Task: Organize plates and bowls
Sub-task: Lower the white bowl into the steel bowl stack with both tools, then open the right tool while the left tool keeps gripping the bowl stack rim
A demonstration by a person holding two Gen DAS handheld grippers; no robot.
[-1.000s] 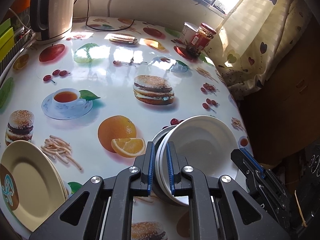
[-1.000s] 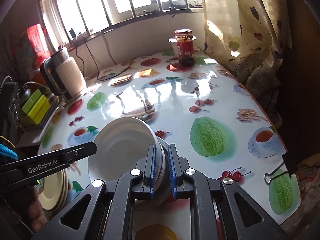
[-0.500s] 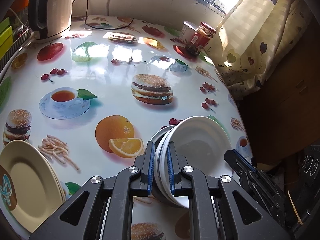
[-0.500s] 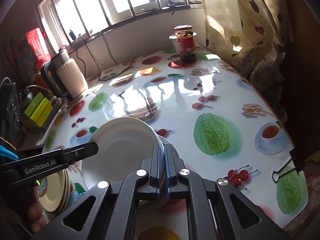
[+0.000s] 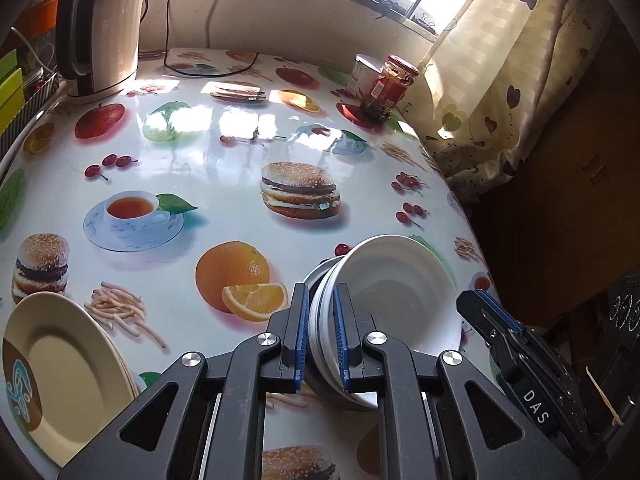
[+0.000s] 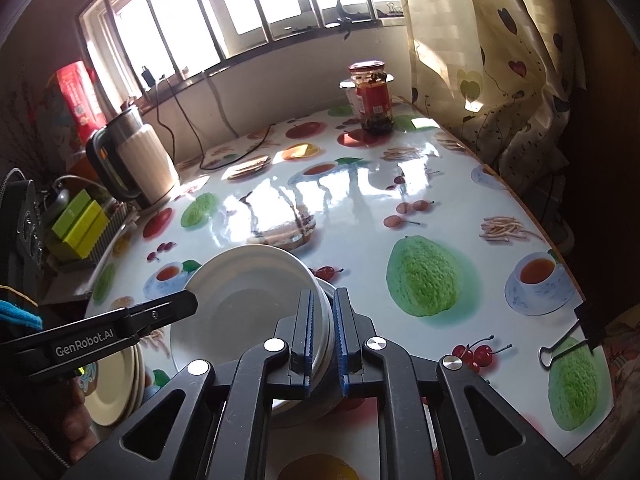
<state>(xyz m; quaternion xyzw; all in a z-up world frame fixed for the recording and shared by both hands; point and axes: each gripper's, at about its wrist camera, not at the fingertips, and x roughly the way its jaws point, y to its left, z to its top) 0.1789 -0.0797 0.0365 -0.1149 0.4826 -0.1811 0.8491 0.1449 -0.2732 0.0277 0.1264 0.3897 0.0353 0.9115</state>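
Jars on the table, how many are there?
2, both at the far end of the table by the curtain: a red-lidded jar and a white jar right behind it. None seem hidden.

The left gripper (image 6: 192,305), seen from the right wrist beside the white bowls (image 6: 248,308), carries "GenRobot.AI" in white letters. The right gripper (image 5: 486,312), on the other side of the bowls, carries "DAS".
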